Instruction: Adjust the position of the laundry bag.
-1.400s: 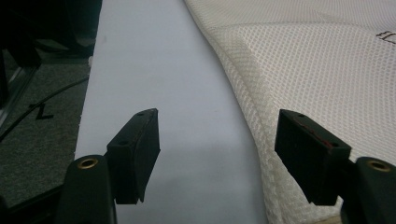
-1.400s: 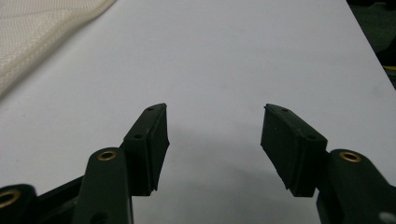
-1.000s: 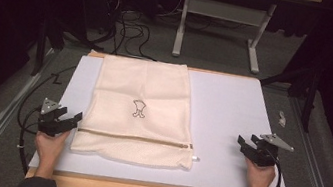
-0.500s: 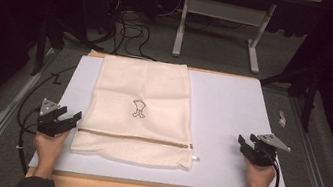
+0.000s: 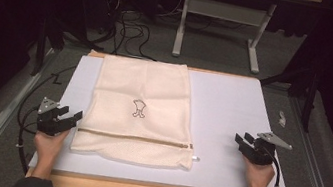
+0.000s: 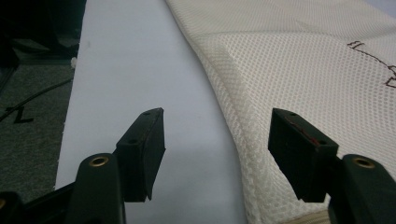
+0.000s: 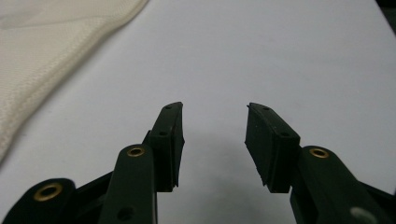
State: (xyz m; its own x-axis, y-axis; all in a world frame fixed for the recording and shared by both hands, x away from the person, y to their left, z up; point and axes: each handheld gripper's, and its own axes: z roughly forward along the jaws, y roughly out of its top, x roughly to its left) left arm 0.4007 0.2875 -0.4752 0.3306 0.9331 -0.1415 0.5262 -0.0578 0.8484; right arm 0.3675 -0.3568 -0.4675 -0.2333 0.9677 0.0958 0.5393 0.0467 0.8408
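in the high view a cream mesh bag [image 5: 138, 112] lay flat on the white surface [image 5: 232, 114], its zip [image 5: 134, 138] running across near the edge closest to the person. the left tool [image 5: 68, 117] sat just beside the bag's left edge, level with the zip, jaws spread. the right tool [image 5: 242, 139] rested well apart from the bag, out to its right, pointing toward it, jaws apart; they had just been closing, with nothing between them.

in the left gripper view the left tool [image 6: 217, 144] stood wide open, the bag's edge [image 6: 289, 84] running between and ahead of the jaws, untouched.

in the right gripper view the right tool [image 7: 214, 140] gaped over bare surface, the bag [image 7: 46, 51] ahead to its left.
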